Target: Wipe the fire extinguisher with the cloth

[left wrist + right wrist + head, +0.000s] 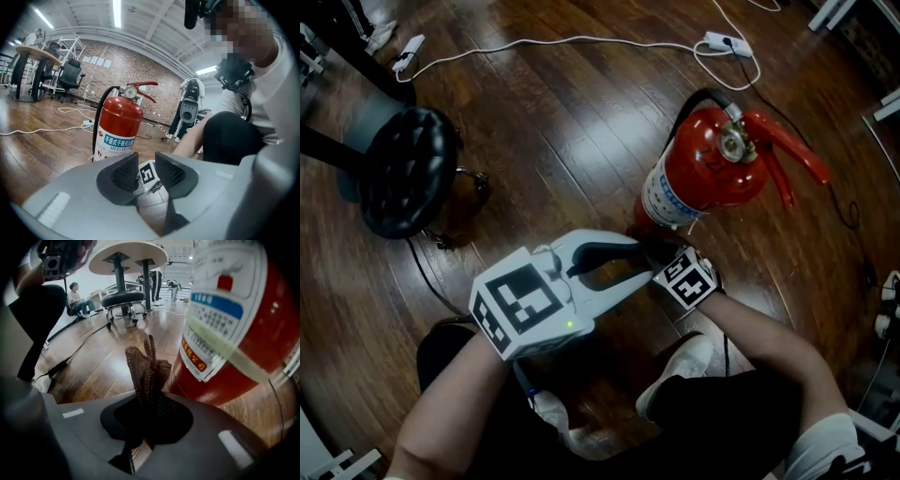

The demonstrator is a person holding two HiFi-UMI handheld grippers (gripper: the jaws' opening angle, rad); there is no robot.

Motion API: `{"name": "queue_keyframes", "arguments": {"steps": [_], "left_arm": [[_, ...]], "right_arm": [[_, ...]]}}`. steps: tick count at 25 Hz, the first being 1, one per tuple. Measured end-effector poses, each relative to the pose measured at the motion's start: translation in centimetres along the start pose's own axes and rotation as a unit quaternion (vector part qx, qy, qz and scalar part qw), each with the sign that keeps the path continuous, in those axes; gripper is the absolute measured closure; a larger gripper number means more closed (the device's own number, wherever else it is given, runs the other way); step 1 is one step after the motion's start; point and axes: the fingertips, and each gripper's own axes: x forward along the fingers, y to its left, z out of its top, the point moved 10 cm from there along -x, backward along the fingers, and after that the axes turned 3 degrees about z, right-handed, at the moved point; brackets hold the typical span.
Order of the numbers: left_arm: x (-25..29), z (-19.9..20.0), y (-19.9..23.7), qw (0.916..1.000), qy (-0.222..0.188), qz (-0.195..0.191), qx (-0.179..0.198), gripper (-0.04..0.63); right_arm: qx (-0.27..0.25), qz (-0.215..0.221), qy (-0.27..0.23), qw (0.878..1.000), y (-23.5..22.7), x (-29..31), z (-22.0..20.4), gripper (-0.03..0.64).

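Wooden floor (581, 112), dark and glossy, is carrying the whole scene; a black padded stool (408, 169) is standing at its left, and white cables (581, 39) are trailing across the far side.

Fire extinguisher (703, 169), red with a white label, is standing upright on the floor ahead and to the right of the seated person, with its hose, gauge and red lever at the top.

Left gripper (146, 171) is hovering low in front of the person's knees and pointing toward the cylinder. Its jaws are standing a narrow gap apart and are gripping nothing; through the gap only the other gripper's marker cube and bare floor are showing.

Right gripper (149, 394) is sitting close beside the foot of the cylinder. Its jaws are pinching shut on the cloth (147, 369), a brown knitted piece that is sticking up from between them in a bunched fold.

The fold is lying just beside the lower label band, and contact is not clearly showing in either view.

Judged step: the cloth is being brought to the lower body, so the wiping stroke is at or near its start. The next move is calling for the fold to be pressed flat against the red wall and swept around or up it, while the left gripper could be steadying the upright cylinder.
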Motion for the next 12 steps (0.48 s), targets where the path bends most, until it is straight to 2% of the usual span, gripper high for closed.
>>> {"name": "queue_keyframes", "arguments": {"steps": [4,7,9,12], "left_arm": [[0.5,1.3,0.5,0.9997,-0.022,0.006,-0.006,0.485],[0.6,3.0,1.2,0.9977,-0.051,0.033,-0.029,0.485],[0.3,4.5,1.4,0.9966,-0.052,0.056,-0.033,0.485],[-1.3,6.9,0.5,0.9955,-0.033,0.088,-0.013,0.485]], "right_arm": [[-0.022,0.05,-0.063,0.997,1.3,-5.2,0.7,0.563],[-0.05,0.066,-0.086,0.993,1.6,-9.9,0.7,0.563],[-0.053,0.068,-0.084,0.993,1.2,-12.8,0.1,0.563],[-0.083,0.075,-0.049,0.992,0.9,-17.1,-1.3,0.563]]}}
